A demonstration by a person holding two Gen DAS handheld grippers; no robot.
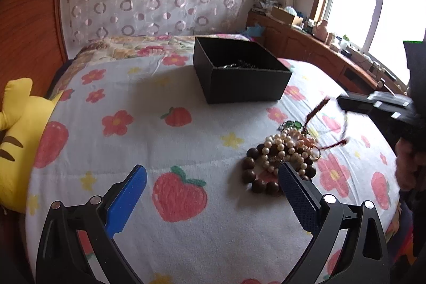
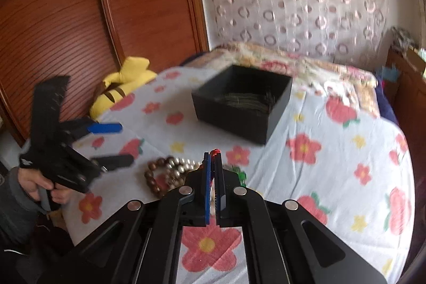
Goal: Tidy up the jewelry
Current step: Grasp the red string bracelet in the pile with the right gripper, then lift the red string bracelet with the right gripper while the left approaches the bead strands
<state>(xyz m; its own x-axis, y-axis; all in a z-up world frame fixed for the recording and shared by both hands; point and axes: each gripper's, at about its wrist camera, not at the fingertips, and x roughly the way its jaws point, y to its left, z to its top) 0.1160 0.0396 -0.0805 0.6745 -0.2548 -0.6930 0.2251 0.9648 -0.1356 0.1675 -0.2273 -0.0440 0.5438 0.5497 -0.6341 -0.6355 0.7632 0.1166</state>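
Observation:
A pile of jewelry lies on the flowered bedspread: a brown wooden bead bracelet (image 1: 251,175), a pearl string (image 1: 282,148) and green stones (image 1: 294,124). My left gripper (image 1: 213,177) is open, low over the bed, its right finger beside the pile. My right gripper (image 2: 213,159) is shut on a dark red beaded string (image 1: 330,121), which hangs blurred above the pile; a red bit (image 2: 215,151) shows at its tips. A black open box (image 1: 239,73) stands farther back with dark jewelry inside; it also shows in the right wrist view (image 2: 239,111).
A yellow plush toy (image 1: 16,135) lies at the bed's left edge by a wooden wardrobe (image 2: 80,17). A wooden cabinet (image 1: 306,47) with clutter runs under the window on the right. A patterned curtain hangs behind the bed.

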